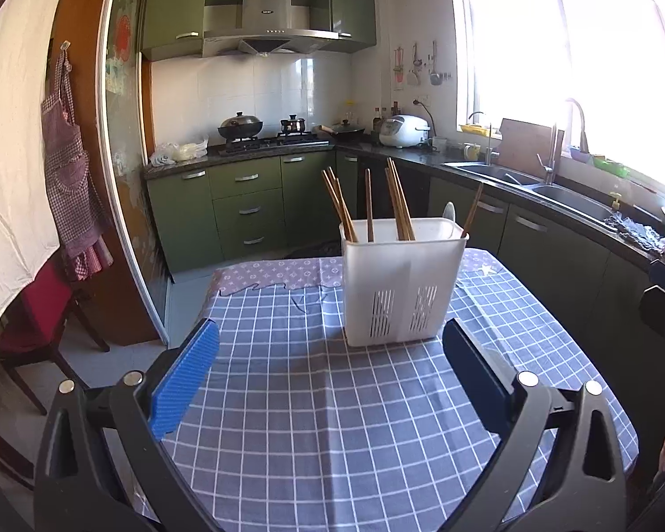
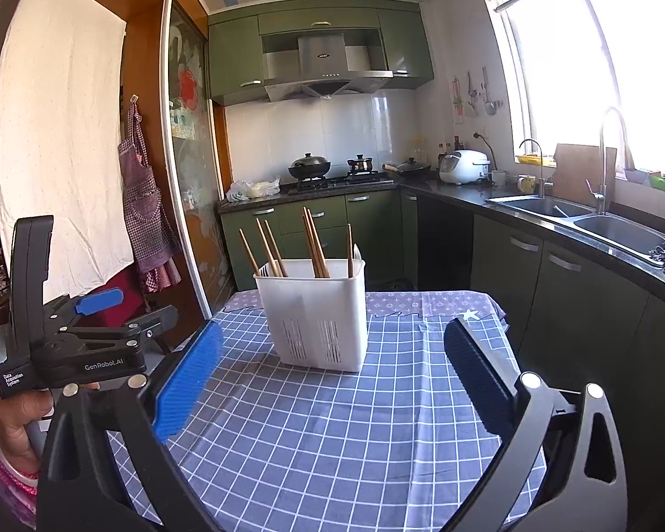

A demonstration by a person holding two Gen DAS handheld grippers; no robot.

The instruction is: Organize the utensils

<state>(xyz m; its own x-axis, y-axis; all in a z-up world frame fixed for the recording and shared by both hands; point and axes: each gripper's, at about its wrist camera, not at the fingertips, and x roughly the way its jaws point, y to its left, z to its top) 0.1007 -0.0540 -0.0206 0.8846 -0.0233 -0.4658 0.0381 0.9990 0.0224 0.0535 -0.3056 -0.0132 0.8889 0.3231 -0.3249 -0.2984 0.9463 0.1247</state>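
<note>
Brown wooden chopsticks (image 1: 394, 204) are standing tilted at various angles in a white plastic rectangular utensil holder with slotted vents near its base (image 1: 401, 283), which is sitting upright toward the far half of a table covered with a blue-and-white checked tablecloth (image 1: 314, 399). In the right wrist view the same chopsticks (image 2: 314, 244) are leaning in several groups across the holder (image 2: 317, 319), and the pale tip of another utensil (image 2: 357, 252) is peeking above its far right rim.

The left gripper (image 1: 330, 377) is hovering above the cloth on the near side of the holder, its jaws spread wide and gripping nothing; one finger is showing a blue ribbed pad (image 1: 184, 381). The right gripper (image 2: 332, 381) is likewise hanging over the table with its jaws wide apart and empty, the holder lying ahead between its fingers. From the right wrist view, the left gripper (image 2: 111, 310) is appearing at the left edge, held by a hand (image 2: 20, 416).

Beyond the table, green kitchen cabinets (image 1: 248, 204), a steel range hood (image 1: 268, 22) and a steel double sink (image 2: 576, 217) are lining the walls.
</note>
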